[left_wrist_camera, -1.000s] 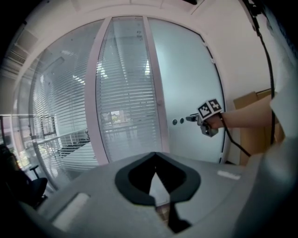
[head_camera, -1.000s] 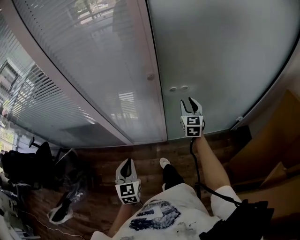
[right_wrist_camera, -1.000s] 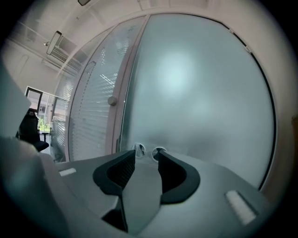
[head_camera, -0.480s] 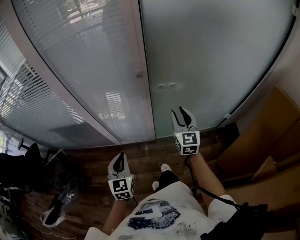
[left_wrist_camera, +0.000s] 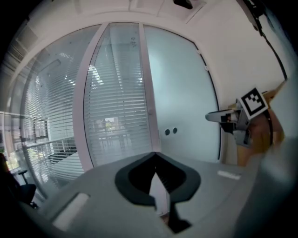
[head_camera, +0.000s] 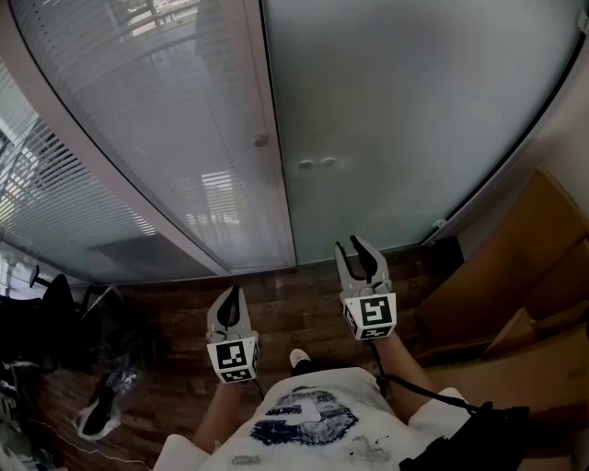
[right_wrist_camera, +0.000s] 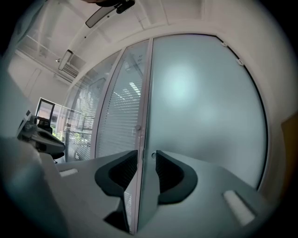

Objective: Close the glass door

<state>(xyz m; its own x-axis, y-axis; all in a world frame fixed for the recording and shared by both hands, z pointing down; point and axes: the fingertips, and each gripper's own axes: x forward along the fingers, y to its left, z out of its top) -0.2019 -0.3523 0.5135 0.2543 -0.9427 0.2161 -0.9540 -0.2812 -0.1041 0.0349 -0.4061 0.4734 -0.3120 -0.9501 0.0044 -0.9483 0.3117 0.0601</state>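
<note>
Dark wood floor (head_camera: 294, 299) ran along the foot of a curved glass wall. Head view had the frosted glass door (head_camera: 414, 110) filling 12 to 2 o'clock, its left edge against a pale post (head_camera: 274, 212), w/ two small round discs (head_camera: 315, 164) just inside that edge and a small knob (head_camera: 261, 140) on the post. A blinds panel (head_camera: 156, 120) sat at 10 to 11 o'clock. Only the head view showed cardboard boxes (head_camera: 515, 276) at 4 o'clock, a black chair (head_camera: 46, 322) at 8 o'clock and the person's white printed shirt (head_camera: 304, 423) at 6. Both grippers hung well apart from the door, touching nothing: left gripper (head_camera: 229, 294) at 7 o'clock, right gripper (head_camera: 350, 248) at approx. 5, a bit nearer the glass. Head view gave the jaws only roughly. Left gripper view showed its own black pads meeting at the tips, nothing held, and also caught the right gripper side-on at 3 o'clock w/ its marker cube (left_wrist_camera: 253, 102). Right gripper view showed its jaws a narrow way apart, having just been closing, w/ nothing btwn them; the distant door edge lined up in the gap. That view alone took in the ceiling and a dark overhead fitting (right_wrist_camera: 109, 9) at 12 o'clock.
</note>
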